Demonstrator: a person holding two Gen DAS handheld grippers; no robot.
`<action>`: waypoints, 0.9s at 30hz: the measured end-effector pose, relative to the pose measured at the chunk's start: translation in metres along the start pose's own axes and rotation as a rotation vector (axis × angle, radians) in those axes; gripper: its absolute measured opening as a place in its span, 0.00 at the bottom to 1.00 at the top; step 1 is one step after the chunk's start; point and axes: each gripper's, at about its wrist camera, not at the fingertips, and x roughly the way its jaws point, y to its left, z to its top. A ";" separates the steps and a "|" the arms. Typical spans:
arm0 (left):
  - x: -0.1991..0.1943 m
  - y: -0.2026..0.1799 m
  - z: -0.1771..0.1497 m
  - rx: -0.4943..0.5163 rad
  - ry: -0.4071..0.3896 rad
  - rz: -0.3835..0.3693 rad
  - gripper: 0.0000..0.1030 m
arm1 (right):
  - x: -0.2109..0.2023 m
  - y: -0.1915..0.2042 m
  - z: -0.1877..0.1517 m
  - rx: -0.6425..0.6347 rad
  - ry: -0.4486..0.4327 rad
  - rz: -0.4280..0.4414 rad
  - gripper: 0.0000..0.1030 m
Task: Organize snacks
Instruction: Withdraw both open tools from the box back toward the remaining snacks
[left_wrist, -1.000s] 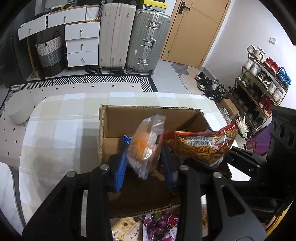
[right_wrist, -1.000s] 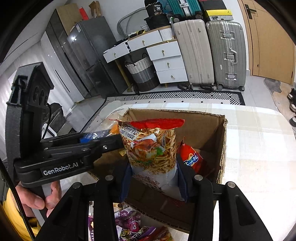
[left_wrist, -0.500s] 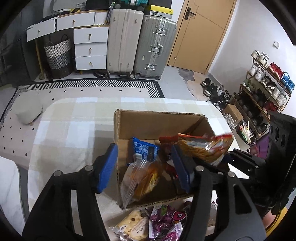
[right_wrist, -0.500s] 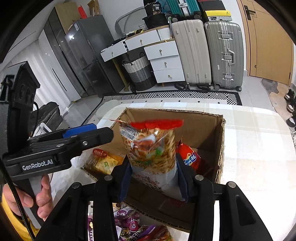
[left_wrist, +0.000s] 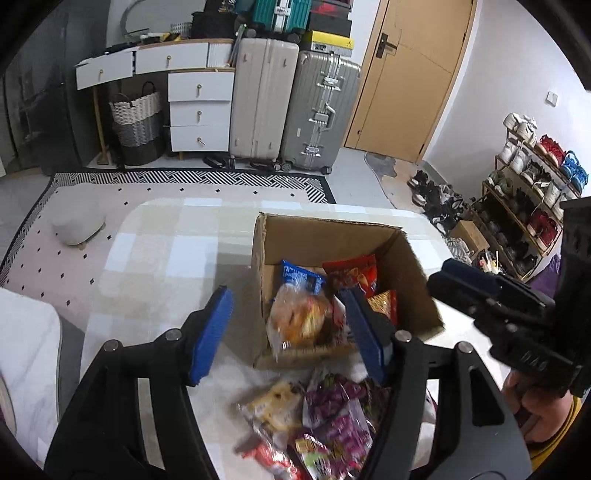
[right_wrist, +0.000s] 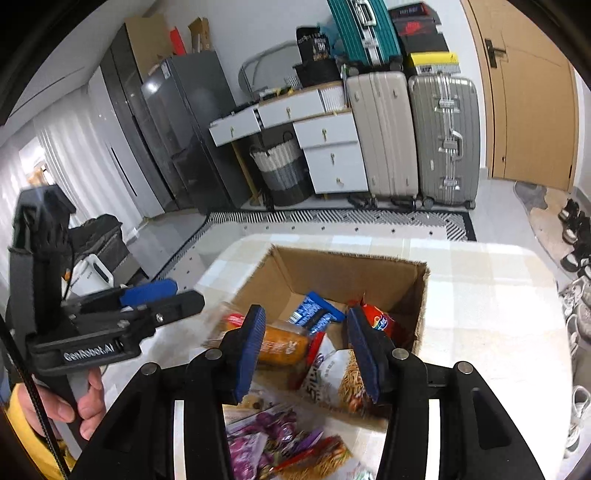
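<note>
An open cardboard box (left_wrist: 417, 266) (right_wrist: 421, 295) stands on the checked table. Inside lie a clear bag of orange snacks (left_wrist: 299, 321) (right_wrist: 280, 341), a blue packet (left_wrist: 301, 277) (right_wrist: 314, 312), red packets (left_wrist: 354, 271) (right_wrist: 376, 321) and a noodle snack bag (right_wrist: 343, 380). My left gripper (left_wrist: 286, 332) is open and empty, above the box's near left corner. My right gripper (right_wrist: 306, 354) is open and empty, above the box's near edge. Loose snack packets (left_wrist: 325, 421) (right_wrist: 280, 446) lie on the table in front of the box.
The table (left_wrist: 166, 251) (right_wrist: 491, 332) has bare surface left and right of the box. Suitcases (left_wrist: 291, 107), white drawers (left_wrist: 201, 110) and a woven basket (left_wrist: 136, 125) stand at the back wall. A shoe rack (left_wrist: 532, 192) is at the right.
My left gripper opened and dropped the orange snack bag into the box, then pulled back. My right gripper opened and the noodle snack bag fell into the box.
</note>
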 end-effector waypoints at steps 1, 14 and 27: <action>-0.011 -0.001 -0.005 -0.005 -0.013 -0.003 0.63 | -0.010 0.005 -0.001 -0.003 -0.014 0.005 0.46; -0.145 -0.031 -0.095 -0.010 -0.143 -0.009 0.80 | -0.140 0.063 -0.071 -0.051 -0.179 0.034 0.63; -0.232 -0.058 -0.196 0.035 -0.238 0.059 0.99 | -0.220 0.093 -0.175 -0.020 -0.273 0.065 0.84</action>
